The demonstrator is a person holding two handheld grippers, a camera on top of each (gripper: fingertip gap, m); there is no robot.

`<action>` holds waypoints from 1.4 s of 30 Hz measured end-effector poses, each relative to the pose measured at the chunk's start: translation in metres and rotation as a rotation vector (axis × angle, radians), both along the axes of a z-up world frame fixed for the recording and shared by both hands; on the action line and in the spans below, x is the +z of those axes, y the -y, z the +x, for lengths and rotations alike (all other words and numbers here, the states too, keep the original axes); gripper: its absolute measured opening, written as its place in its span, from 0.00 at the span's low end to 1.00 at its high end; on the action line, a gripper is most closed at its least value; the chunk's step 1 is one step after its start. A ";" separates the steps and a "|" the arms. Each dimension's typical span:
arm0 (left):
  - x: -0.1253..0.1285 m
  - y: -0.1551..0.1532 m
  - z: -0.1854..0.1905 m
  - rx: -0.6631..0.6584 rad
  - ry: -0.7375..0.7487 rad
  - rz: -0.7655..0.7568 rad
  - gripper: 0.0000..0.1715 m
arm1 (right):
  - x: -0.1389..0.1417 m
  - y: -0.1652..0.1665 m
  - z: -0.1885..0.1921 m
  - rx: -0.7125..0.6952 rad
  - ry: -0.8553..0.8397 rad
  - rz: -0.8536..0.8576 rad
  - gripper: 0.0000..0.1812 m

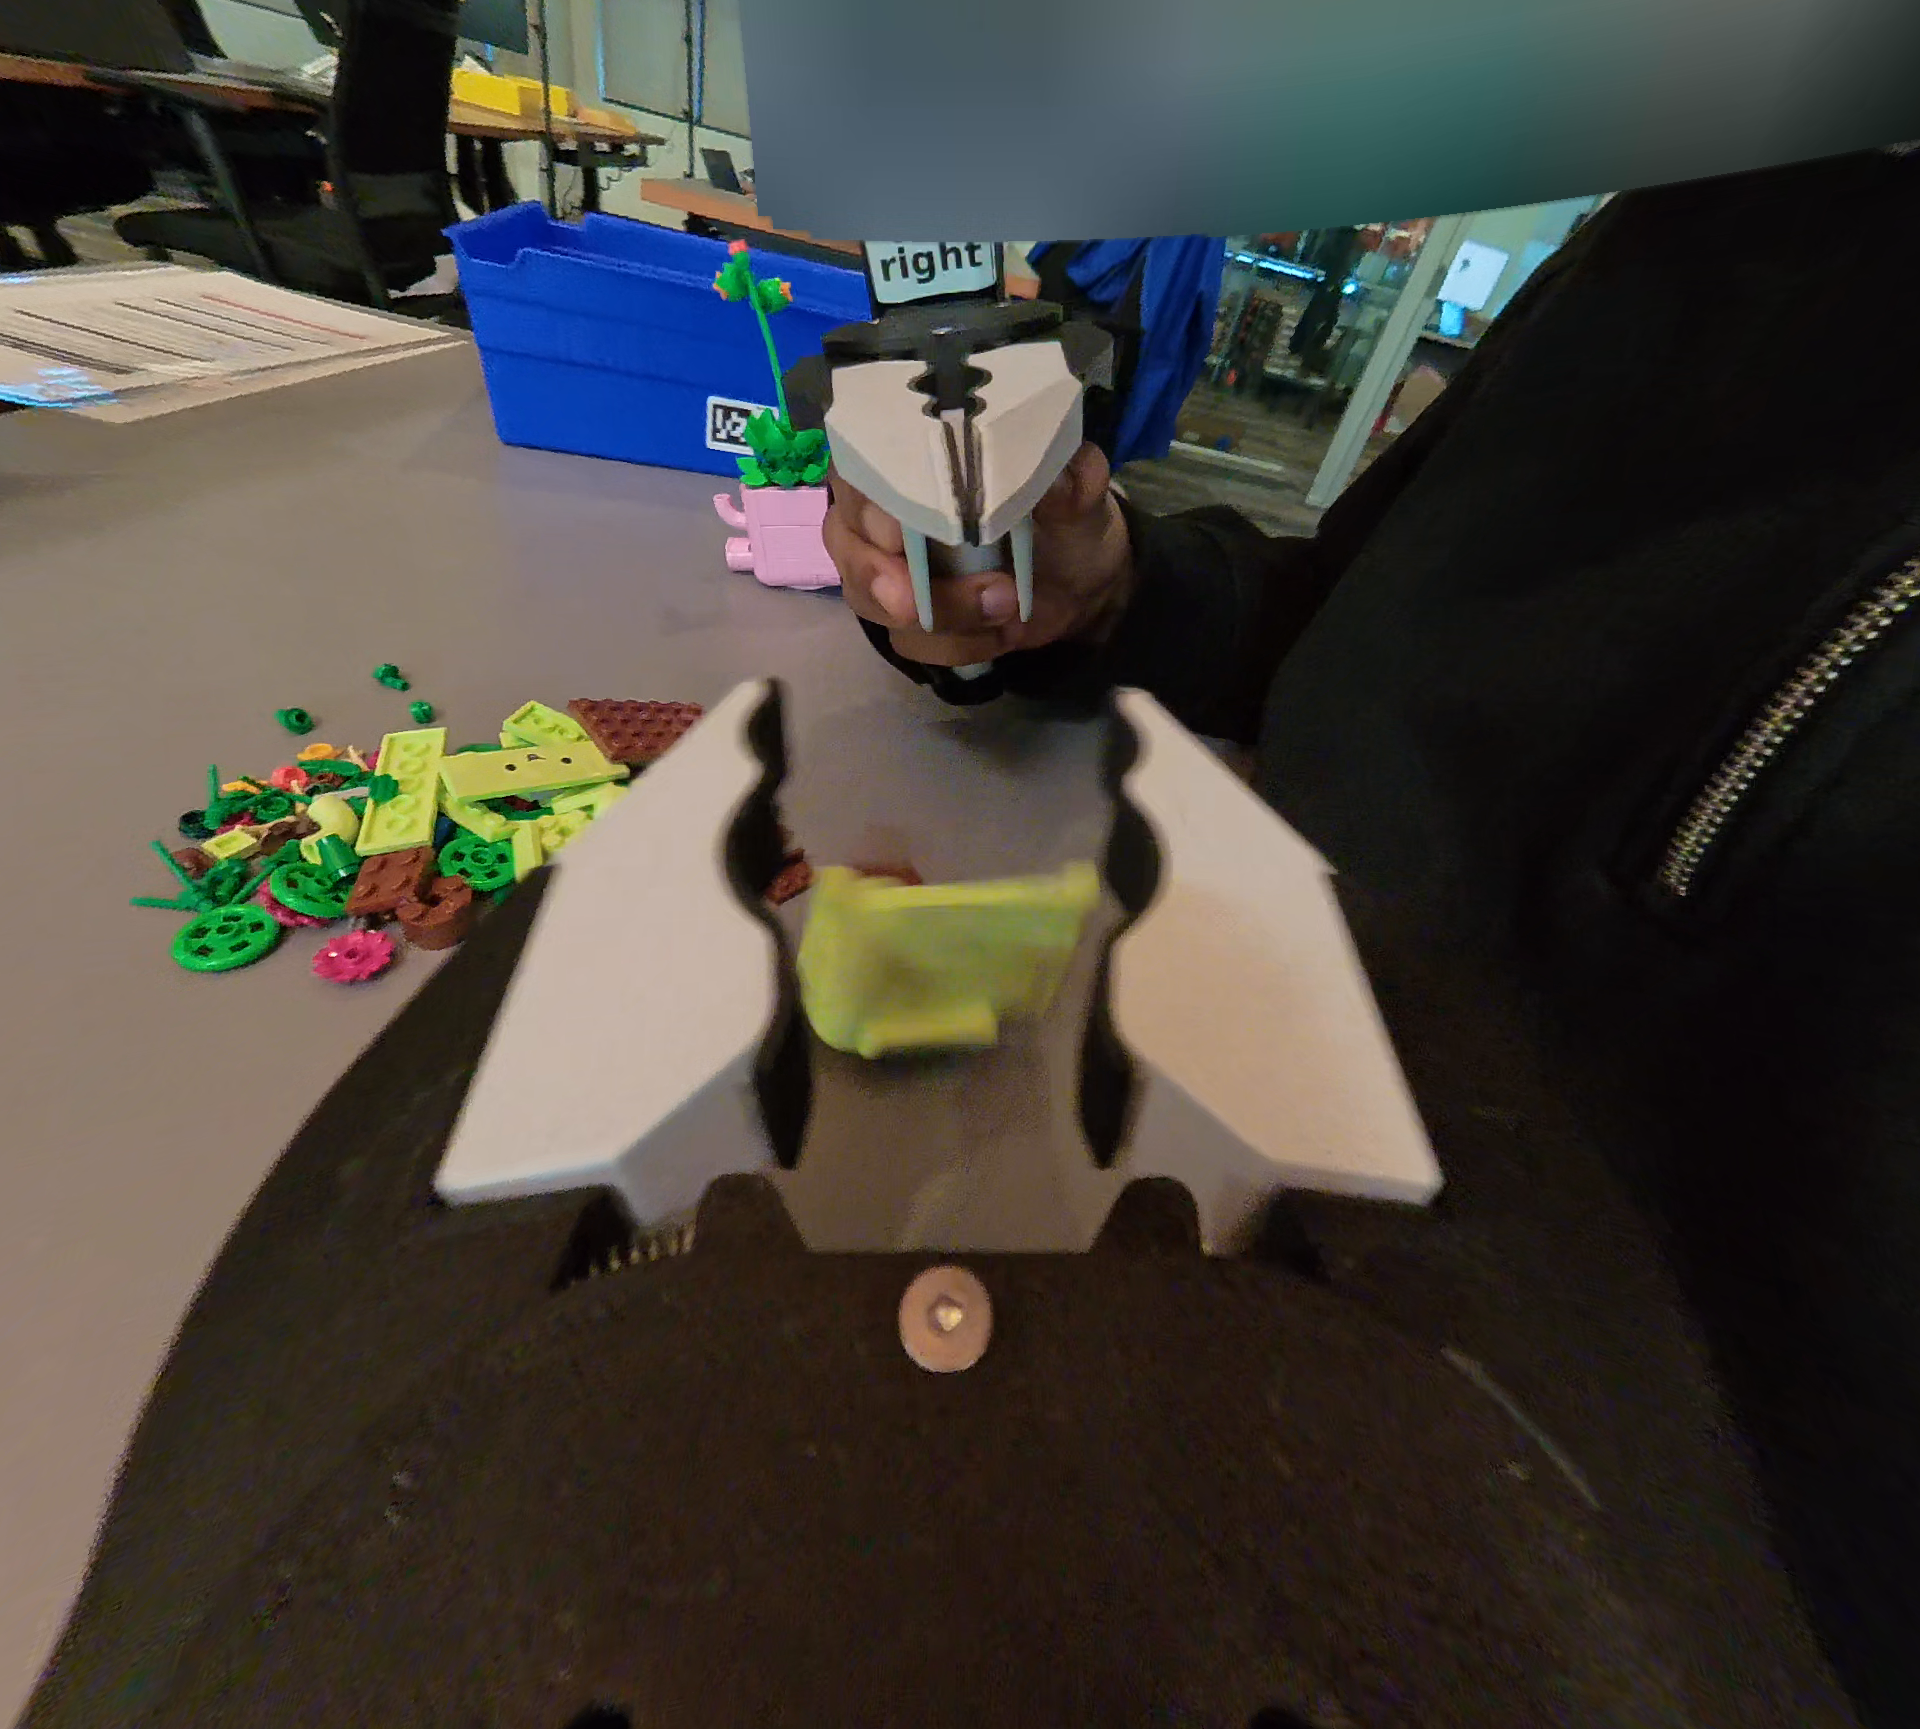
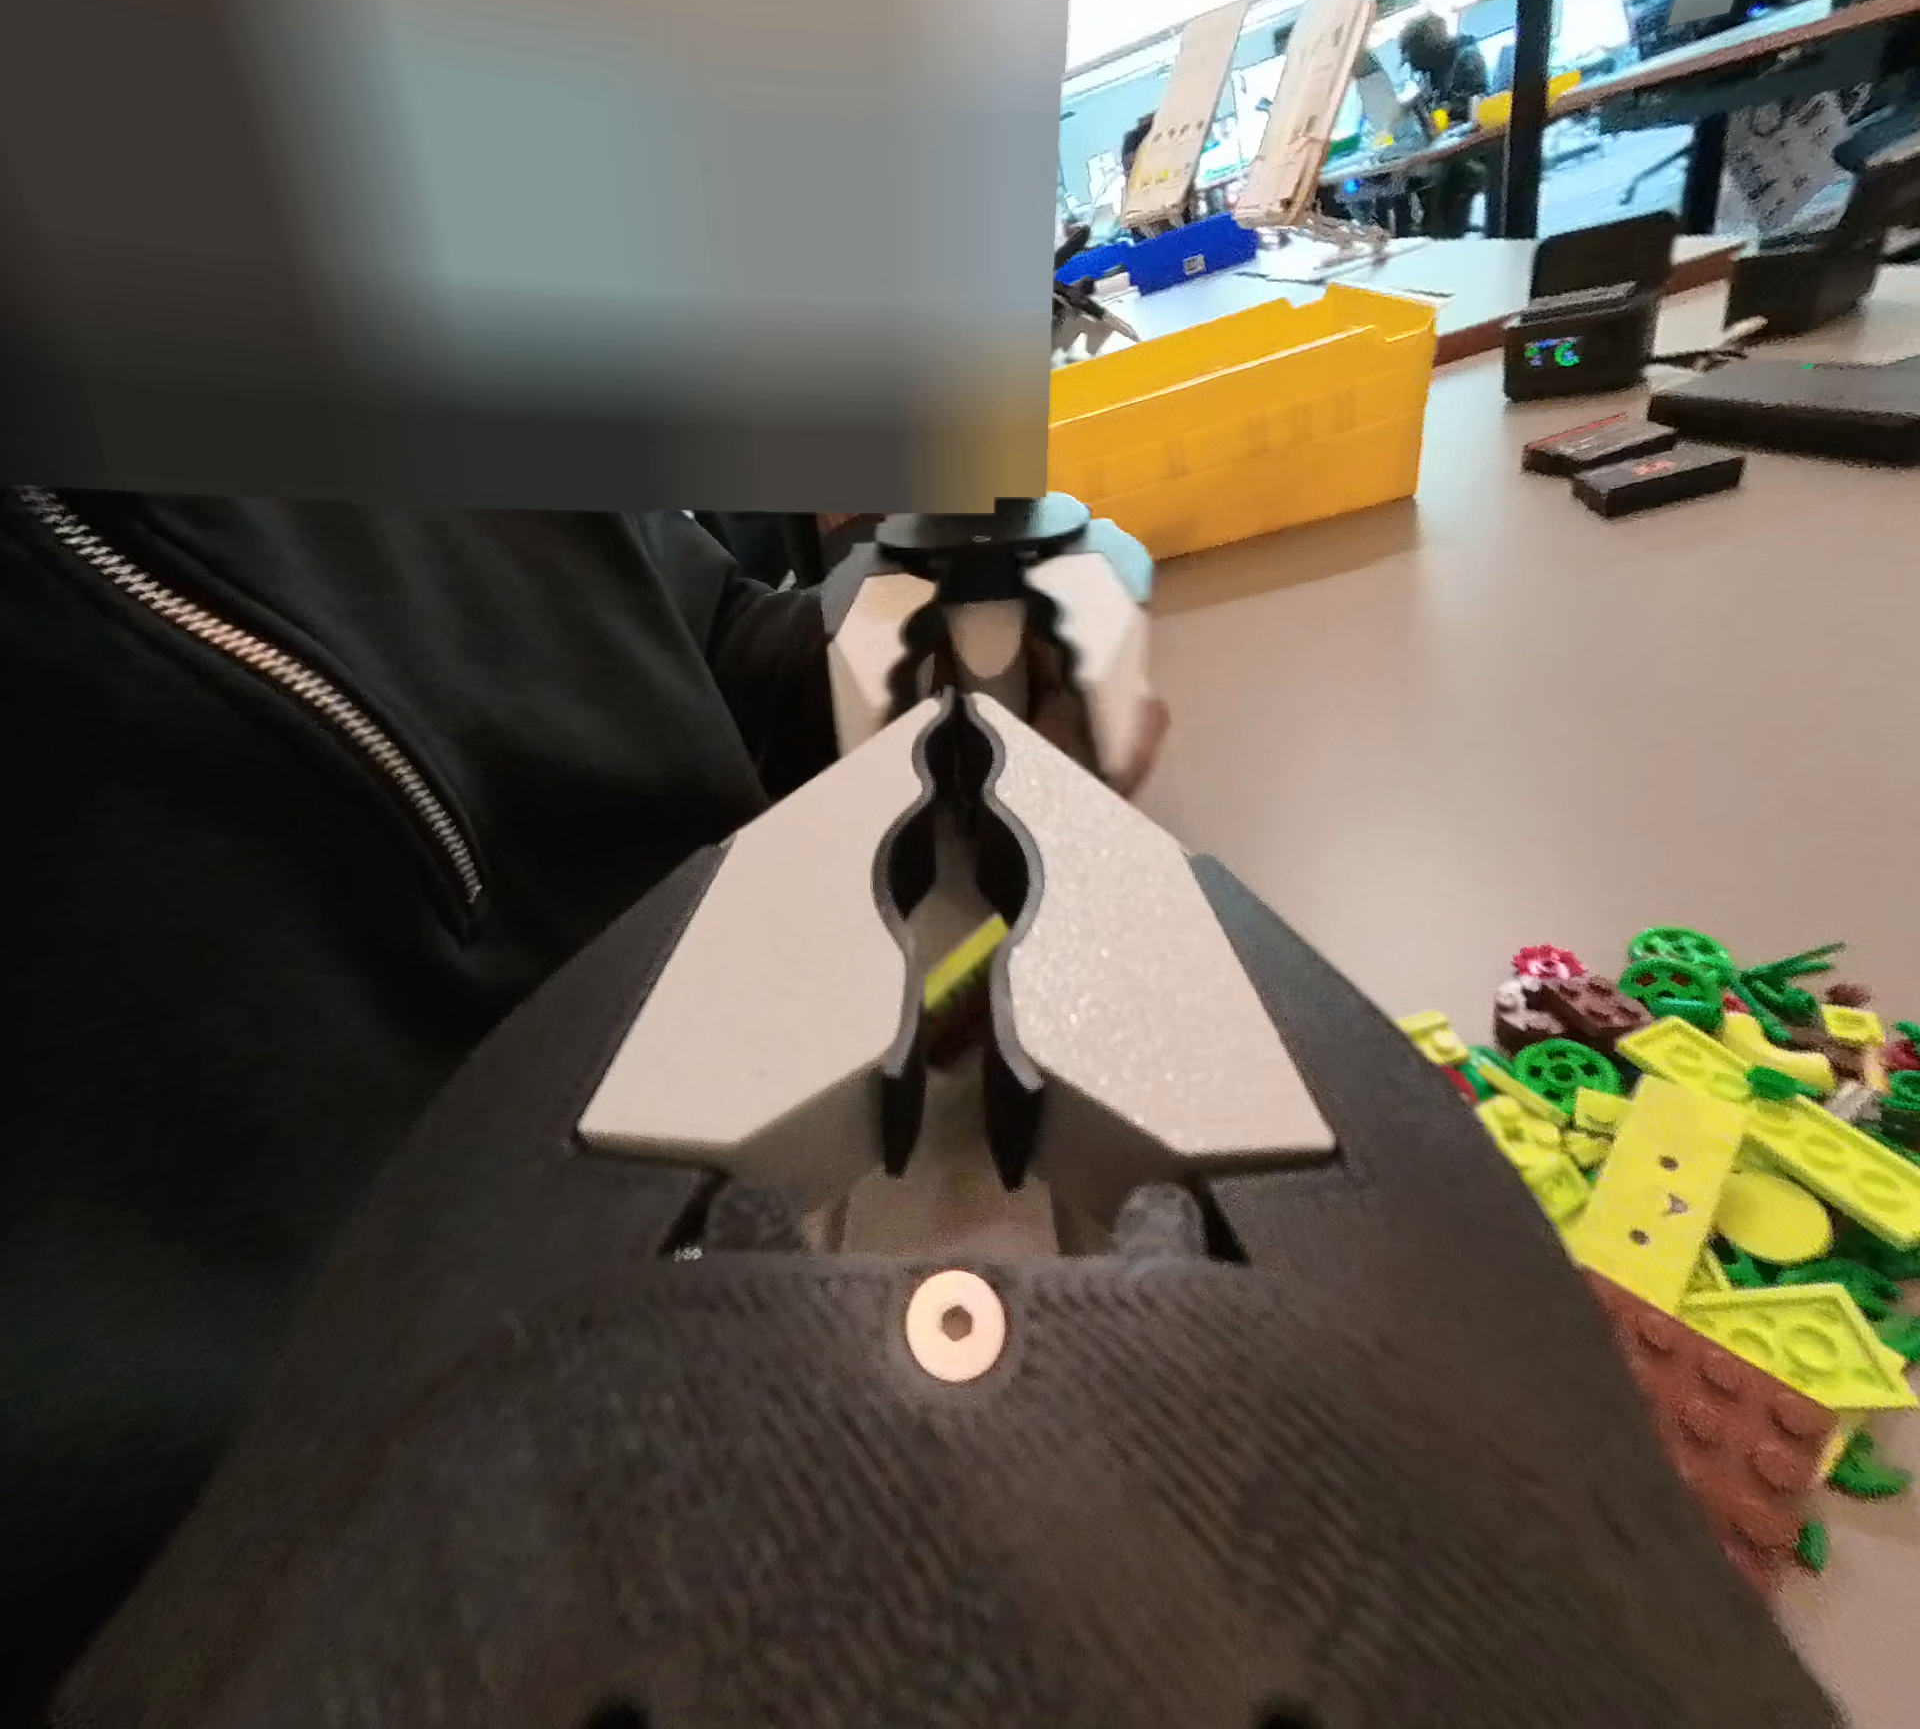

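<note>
grey table [image 1: 260, 557]: left gripper [image 1: 940, 723] fingers spread around blurred lime piece [image 1: 935, 952]; right gripper [image 2: 954, 708] fingers clenched.

Lime-green piece [image 1: 940, 962] between the left gripper [image 1: 940, 723] fingers is motion-blurred, its shape and any contact with the fingers unclear. Right gripper [image 2: 951, 713] is hiding most of the left one behind it, and only a sliver of a lime piece [image 2: 961, 962] is showing through the gap of its meeting tips. Brick pile [image 2: 1704, 1191] is running off the right edge. Pink pot [image 1: 781, 531] is being partly covered by the hand [image 1: 977, 567]. Small dark boxes [image 2: 1631, 458] too blurry to identify
</note>
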State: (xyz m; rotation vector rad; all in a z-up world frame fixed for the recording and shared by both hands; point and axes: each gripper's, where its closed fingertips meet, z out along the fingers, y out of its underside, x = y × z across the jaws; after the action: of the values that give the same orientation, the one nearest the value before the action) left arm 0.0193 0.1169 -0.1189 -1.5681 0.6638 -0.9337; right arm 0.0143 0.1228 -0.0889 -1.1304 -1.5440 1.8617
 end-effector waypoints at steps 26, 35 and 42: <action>0.001 -0.036 -0.063 0.353 -0.127 0.044 0.17 | -0.096 0.018 -0.019 -0.024 0.381 0.444 0.24; -0.034 -0.037 -0.050 0.326 -0.296 -0.076 0.22 | -0.117 -0.037 -0.032 -0.300 0.486 0.617 0.30; -0.058 -0.039 -0.055 0.336 -0.268 -0.323 0.47 | -0.118 -0.029 -0.037 -0.314 0.400 0.933 0.04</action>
State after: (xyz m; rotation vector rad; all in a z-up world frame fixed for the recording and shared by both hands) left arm -0.0361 0.1562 -0.1770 -2.0417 0.4240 -0.6030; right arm -0.0231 0.1514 -0.2071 -1.1863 -1.9657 0.5641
